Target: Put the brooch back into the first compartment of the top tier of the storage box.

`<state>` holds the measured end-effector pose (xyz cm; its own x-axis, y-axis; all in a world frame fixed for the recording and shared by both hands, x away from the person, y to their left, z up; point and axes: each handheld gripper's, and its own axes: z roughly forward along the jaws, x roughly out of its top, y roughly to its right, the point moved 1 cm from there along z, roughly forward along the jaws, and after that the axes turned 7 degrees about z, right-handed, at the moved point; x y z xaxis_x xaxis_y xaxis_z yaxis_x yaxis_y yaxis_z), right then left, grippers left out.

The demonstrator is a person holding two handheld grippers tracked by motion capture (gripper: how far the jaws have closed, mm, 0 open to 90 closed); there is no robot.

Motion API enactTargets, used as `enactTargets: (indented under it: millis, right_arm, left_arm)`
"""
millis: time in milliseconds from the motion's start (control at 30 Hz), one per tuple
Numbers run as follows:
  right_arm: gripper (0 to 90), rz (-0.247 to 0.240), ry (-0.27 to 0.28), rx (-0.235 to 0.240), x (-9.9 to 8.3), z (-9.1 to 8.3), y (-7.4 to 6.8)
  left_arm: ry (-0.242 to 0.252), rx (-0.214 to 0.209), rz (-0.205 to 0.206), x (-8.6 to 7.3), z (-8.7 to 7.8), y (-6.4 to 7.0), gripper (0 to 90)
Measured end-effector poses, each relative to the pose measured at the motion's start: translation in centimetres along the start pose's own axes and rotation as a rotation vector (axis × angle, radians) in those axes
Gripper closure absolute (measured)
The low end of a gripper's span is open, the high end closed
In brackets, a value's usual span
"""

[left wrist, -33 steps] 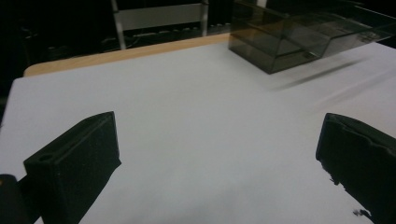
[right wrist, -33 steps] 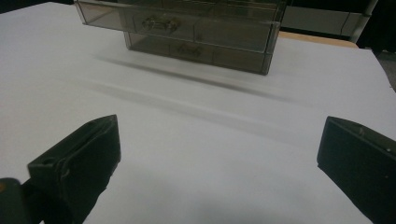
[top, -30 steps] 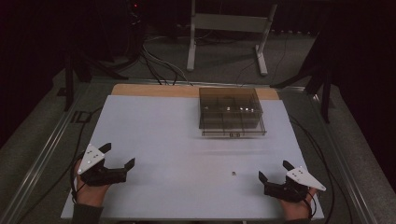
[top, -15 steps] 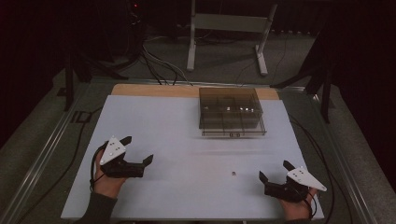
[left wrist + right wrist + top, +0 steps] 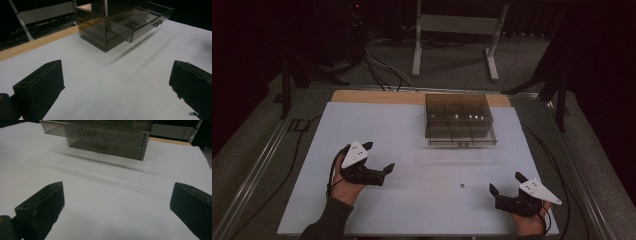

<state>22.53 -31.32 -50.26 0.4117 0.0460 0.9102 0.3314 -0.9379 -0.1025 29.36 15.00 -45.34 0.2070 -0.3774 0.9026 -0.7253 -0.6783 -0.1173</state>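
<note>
Both grippers' jaws stand wide apart, empty. The left gripper (image 5: 379, 156) hovers nearest the smoky drawer box (image 5: 459, 120), its top drawer (image 5: 140, 21) partly out. Approach level and centred on the small knob (image 5: 158, 23).

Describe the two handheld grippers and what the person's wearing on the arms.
Both the left gripper and the right gripper have black bodies with two blocky black jaws. Each carries a pale grey three-cornered plate on top, dotted with small dark marks. A dark cable trails from each. The left forearm wears a dark sleeve.
</note>
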Motion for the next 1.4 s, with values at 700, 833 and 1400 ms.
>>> enactTargets:
  millis: [700,833,1400]
  right_arm:
    - [0.0,0.003,0.000,-0.002,0.0,0.0,0.1]
    - [0.0,0.001,0.000,-0.003,0.0,0.0,0.1]
    - [0.0,0.005,-0.002,-0.002,0.0,0.0,0.2]
  left_arm:
    - [-0.031,-0.128,0.049,1.5,4.3,2.1,0.3]
    - [-0.039,-0.144,0.061,1.6,5.0,2.5,0.3]
    - [-0.050,-0.204,0.078,2.3,7.7,4.4,1.0]
